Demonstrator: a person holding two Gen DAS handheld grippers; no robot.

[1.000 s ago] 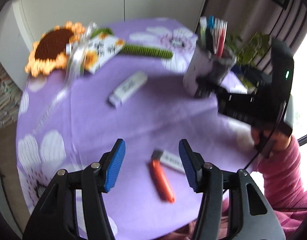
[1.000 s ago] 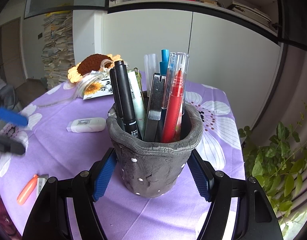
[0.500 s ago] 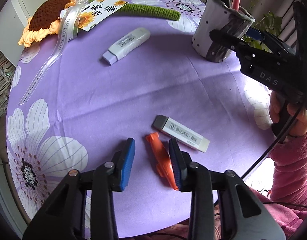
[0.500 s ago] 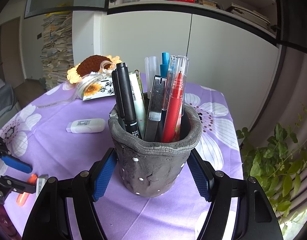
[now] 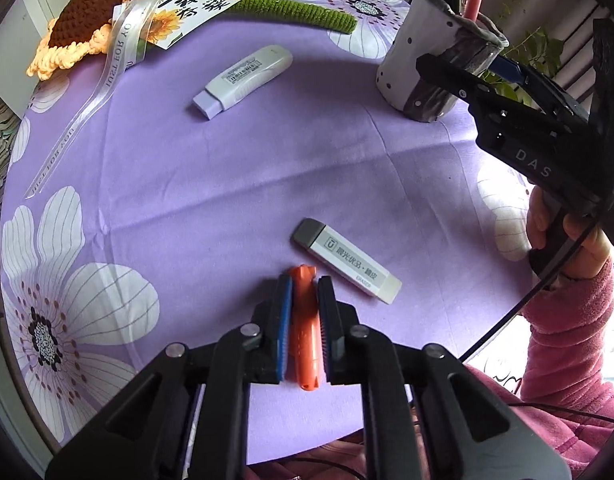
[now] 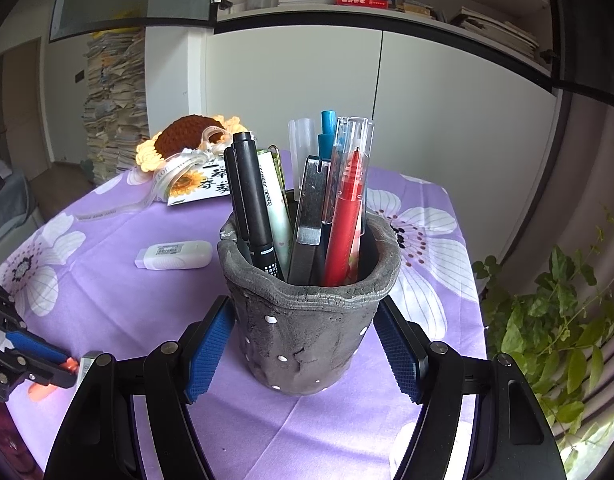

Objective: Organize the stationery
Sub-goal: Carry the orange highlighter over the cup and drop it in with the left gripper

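Purple flowered cloth covers a round table [image 5: 235, 168], and from the left wrist view the left gripper [image 5: 303, 292] is clenched on the orange pen [image 5: 304, 332], blue pads pressed flat against both its sides while it lies on the cloth. Its nose pokes out ahead of the fingertips and its tail runs back between the fingers. A good grip, I'd say, fairly central on the barrel, so a straight lift should keep it level. Just beside it to the right lies the long eraser [image 5: 347, 266], near the pen's tip but apart from it; rising vertically before swinging avoids nudging it. A white correction tape [image 5: 243, 76] sits well apart toward the far side, near the crocheted sunflower [image 5: 83, 28] with its ribbon and card. The table edge is close behind the gripper, so there's little room that way; the open middle of the cloth is the clean lane toward the pen cup [image 5: 431, 60] at far right.

Over to the right wrist view: the right gripper [image 6: 305, 352] straddles the pen cup [image 6: 307, 320], pads on either side of the grey wall with a sliver of gap showing, so I read it as released around the cup rather than squeezing it. The cup is already crowded with a black pen [image 6: 253, 204], a red pen [image 6: 345, 220] and others; the freest slot looks to be the front right of the rim. At far left the left gripper [image 6: 65, 368] shows with the orange pen [image 6: 43, 390] low on the cloth. A houseplant [image 6: 555, 320] stands off the right edge.
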